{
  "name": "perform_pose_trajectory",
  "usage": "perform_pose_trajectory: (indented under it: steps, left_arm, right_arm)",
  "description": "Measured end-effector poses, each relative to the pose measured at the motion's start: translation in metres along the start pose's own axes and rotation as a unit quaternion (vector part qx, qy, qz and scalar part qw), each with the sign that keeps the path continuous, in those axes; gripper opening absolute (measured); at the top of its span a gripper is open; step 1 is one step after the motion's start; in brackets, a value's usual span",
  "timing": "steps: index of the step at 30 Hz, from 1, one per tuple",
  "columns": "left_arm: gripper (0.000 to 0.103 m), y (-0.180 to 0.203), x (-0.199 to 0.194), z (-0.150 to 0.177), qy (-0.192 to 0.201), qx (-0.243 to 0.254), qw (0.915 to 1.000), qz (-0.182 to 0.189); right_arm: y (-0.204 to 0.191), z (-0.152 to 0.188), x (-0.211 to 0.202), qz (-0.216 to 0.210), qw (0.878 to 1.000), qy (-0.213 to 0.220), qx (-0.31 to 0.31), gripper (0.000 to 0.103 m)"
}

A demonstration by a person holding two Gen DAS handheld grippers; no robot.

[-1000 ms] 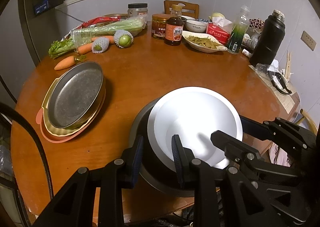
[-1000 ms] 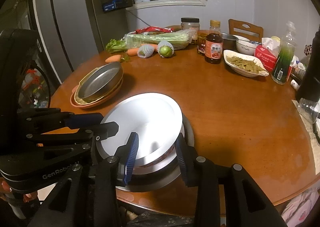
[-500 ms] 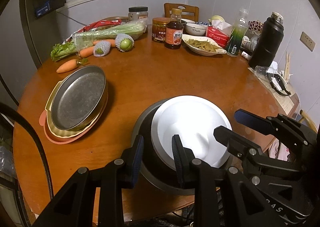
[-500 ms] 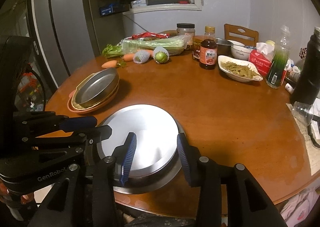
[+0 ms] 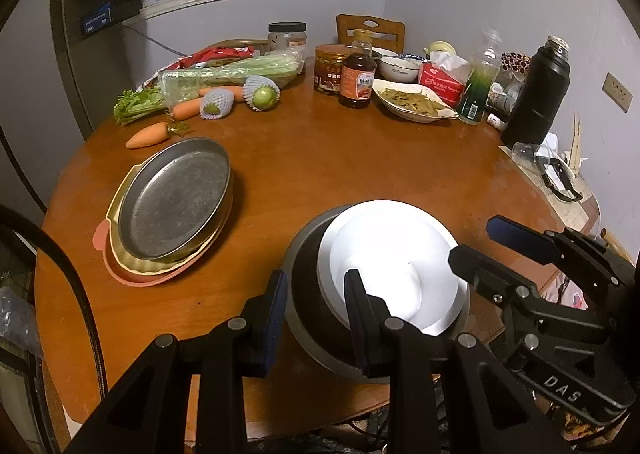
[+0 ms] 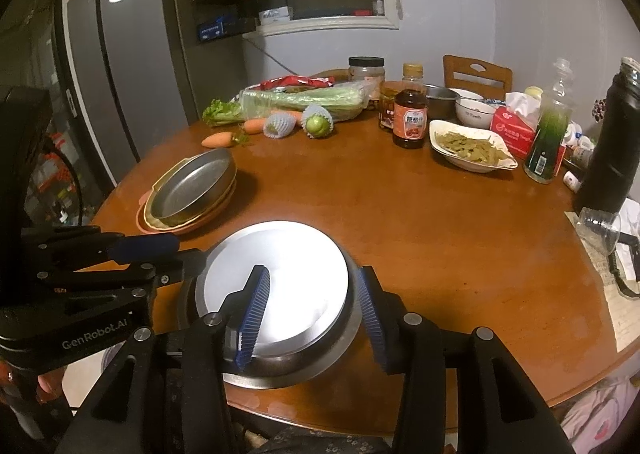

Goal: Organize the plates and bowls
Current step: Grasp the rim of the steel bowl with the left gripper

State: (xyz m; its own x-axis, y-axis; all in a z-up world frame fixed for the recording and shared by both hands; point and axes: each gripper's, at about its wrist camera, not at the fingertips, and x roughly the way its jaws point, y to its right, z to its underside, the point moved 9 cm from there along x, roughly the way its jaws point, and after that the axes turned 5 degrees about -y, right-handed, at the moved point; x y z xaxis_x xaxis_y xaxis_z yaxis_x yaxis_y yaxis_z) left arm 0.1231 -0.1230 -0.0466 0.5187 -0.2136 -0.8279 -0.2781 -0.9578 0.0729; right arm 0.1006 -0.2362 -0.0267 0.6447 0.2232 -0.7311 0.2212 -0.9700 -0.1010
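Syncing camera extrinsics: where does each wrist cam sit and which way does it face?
Left wrist: on the left tool, facing across the round wooden table; its blue-padded fingers straddle the near-left rim of the stacked metal bowls; right tool at right.
Right wrist: on the right tool, same heading from further right; fingers astride the bowls' near-right rim; left tool at left.
Shared: bowls, metal pan stack, dark sauce bottle.
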Motion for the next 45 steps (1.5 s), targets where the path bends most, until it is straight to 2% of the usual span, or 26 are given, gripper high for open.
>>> perform_pose_trajectory:
  steps: [6,13,15,18,28,31,35,39,45]
  left_arm:
    - [0.053,-0.006,0.004,0.006,-0.005,-0.016,0.9999,0.003]
    - [0.057,-0.009,0.022,0.009,-0.026,-0.035,0.999,0.012]
    - [0.064,-0.01,0.028,0.01,-0.03,-0.043,0.9985,0.017]
    - [0.067,-0.013,0.032,0.01,-0.032,-0.05,0.9981,0.016]
    - [0.07,-0.014,0.047,0.012,-0.045,-0.065,0.9962,0.037]
    - [0.069,-0.014,0.053,0.012,-0.055,-0.078,0.9938,0.058]
    - [0.051,-0.007,0.057,0.013,-0.056,-0.078,0.9918,0.084]
    - [0.051,-0.003,0.059,0.013,-0.05,-0.067,0.9944,0.065]
    - [0.051,-0.01,0.059,0.009,-0.048,-0.071,0.9941,0.067]
  right_arm:
    - [0.009,0.002,0.004,-0.001,1.0,-0.011,0.019,0.055]
    - [0.014,0.012,0.025,-0.007,0.998,-0.046,0.045,0.058]
    - [0.015,0.015,0.029,-0.005,0.997,-0.053,0.047,0.058]
    - [0.013,0.02,0.035,-0.005,0.997,-0.064,0.044,0.058]
    - [0.013,0.027,0.05,-0.041,0.994,-0.076,0.068,0.058]
    - [0.012,0.027,0.052,-0.048,0.994,-0.074,0.072,0.058]
    - [0.011,0.028,0.055,-0.058,0.993,-0.07,0.072,0.058]
    - [0.013,0.026,0.057,-0.059,0.993,-0.062,0.076,0.052]
    - [0.015,0.02,0.059,-0.055,0.994,-0.054,0.082,0.048]
